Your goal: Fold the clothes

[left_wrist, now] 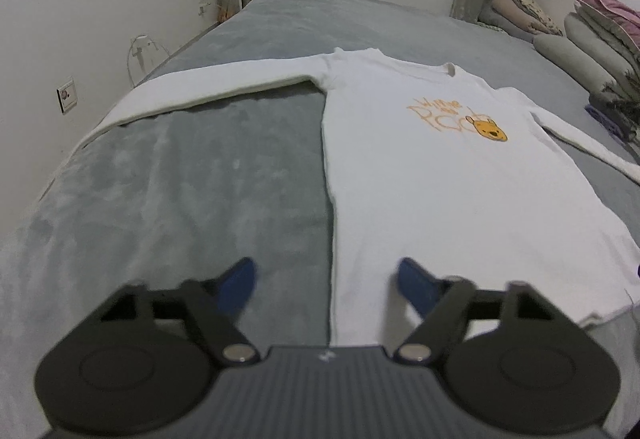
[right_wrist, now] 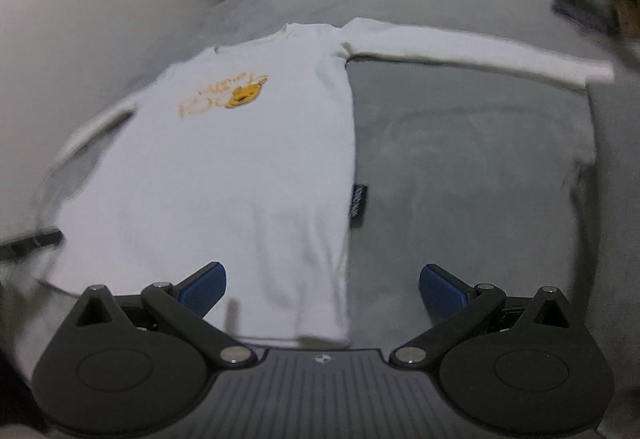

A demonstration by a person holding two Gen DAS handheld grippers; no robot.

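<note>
Shirt (left_wrist: pixel 420 167) lies flat ahead of both grippers, nothing folded yet. Left gripper (left_wrist: pixel 326 279) and right gripper (right_wrist: pixel 322 281) both spread, empty; next, probably grab a sleeve (left_wrist: pixel 208 89).

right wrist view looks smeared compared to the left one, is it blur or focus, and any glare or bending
Right wrist view: motion blur smears the white long-sleeved shirt, its orange print unreadable, the right edge streaked. Left wrist view: sharper, the print is nearly legible. Both: fisheye bends the grey blanket-covered bed, corners vignetted, dim flat light, no glare.
</note>
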